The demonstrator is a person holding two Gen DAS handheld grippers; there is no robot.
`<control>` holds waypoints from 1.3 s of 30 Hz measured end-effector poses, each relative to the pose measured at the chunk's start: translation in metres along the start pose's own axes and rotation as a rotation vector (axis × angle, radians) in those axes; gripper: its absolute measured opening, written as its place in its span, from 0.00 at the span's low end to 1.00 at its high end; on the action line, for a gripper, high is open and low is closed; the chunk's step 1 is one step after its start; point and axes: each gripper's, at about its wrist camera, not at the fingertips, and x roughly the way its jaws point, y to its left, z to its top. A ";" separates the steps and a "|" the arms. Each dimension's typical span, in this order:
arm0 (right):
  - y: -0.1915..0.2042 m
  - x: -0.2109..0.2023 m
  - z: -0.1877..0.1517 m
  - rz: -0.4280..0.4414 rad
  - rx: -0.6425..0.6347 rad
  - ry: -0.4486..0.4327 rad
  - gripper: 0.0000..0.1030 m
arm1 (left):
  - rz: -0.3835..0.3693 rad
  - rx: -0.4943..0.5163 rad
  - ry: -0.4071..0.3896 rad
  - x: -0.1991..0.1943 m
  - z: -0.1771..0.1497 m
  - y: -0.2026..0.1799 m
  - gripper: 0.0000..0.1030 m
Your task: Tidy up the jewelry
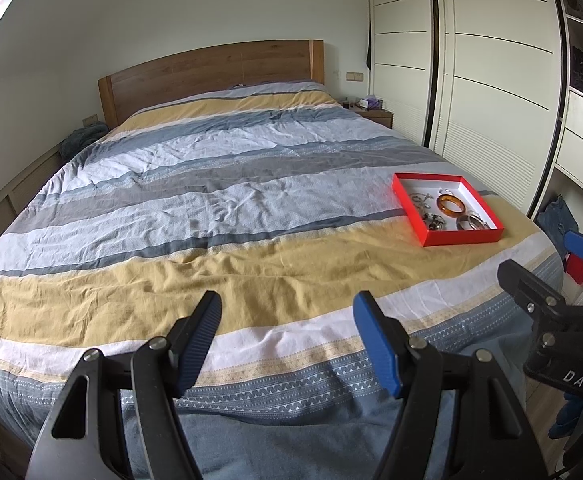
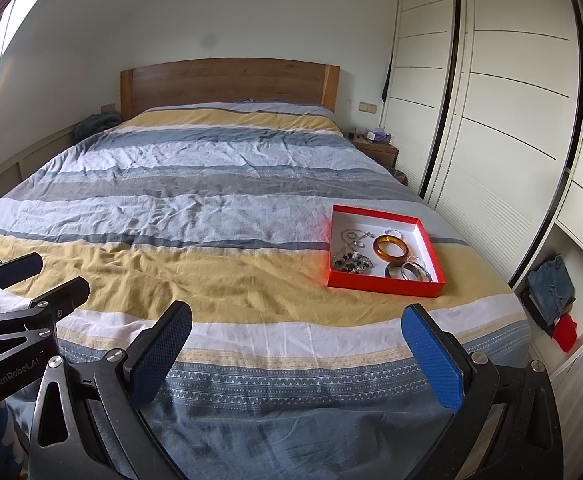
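A shallow red tray (image 1: 461, 237) (image 2: 383, 285) with a white inside lies on the bed's near right part. It holds an amber bangle (image 1: 451, 205) (image 2: 390, 248), two silver bangles (image 1: 472, 222) (image 2: 409, 271), chains and a dark beaded piece (image 2: 349, 264). My left gripper (image 1: 289, 312) is open and empty, low over the bed's foot edge, well left of the tray. My right gripper (image 2: 297, 322) is open and empty, short of the tray. Each gripper shows at the edge of the other's view.
The striped blue, white and mustard duvet (image 1: 195, 216) covers the bed, with a wooden headboard (image 2: 227, 80) at the far end. A white sliding wardrobe (image 2: 503, 128) runs along the right. A nightstand (image 2: 375, 148) stands by it. Folded clothes (image 2: 551, 292) lie on low shelves at right.
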 end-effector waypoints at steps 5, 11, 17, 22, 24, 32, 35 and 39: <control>0.001 0.004 0.000 0.002 0.000 0.010 1.00 | -0.004 -0.006 0.012 0.004 -0.003 0.000 0.65; 0.003 0.006 -0.001 0.004 -0.002 0.019 1.00 | -0.008 -0.008 0.021 0.005 -0.001 0.000 0.65; 0.003 0.008 -0.001 0.007 -0.001 0.024 1.00 | -0.011 -0.010 0.027 0.007 0.000 0.000 0.65; 0.004 0.010 -0.002 0.010 -0.004 0.029 1.00 | -0.011 -0.009 0.028 0.007 0.000 0.000 0.65; 0.005 0.011 -0.003 0.011 -0.004 0.031 1.00 | -0.012 -0.010 0.029 0.007 -0.001 -0.001 0.65; 0.006 0.012 -0.003 0.013 -0.009 0.035 1.00 | -0.013 -0.010 0.031 0.007 0.000 0.000 0.65; 0.007 0.012 -0.003 0.014 -0.012 0.037 1.00 | -0.014 -0.010 0.032 0.008 0.000 0.000 0.65; 0.007 0.013 -0.004 0.016 -0.013 0.040 1.00 | -0.014 -0.010 0.034 0.008 -0.001 -0.001 0.65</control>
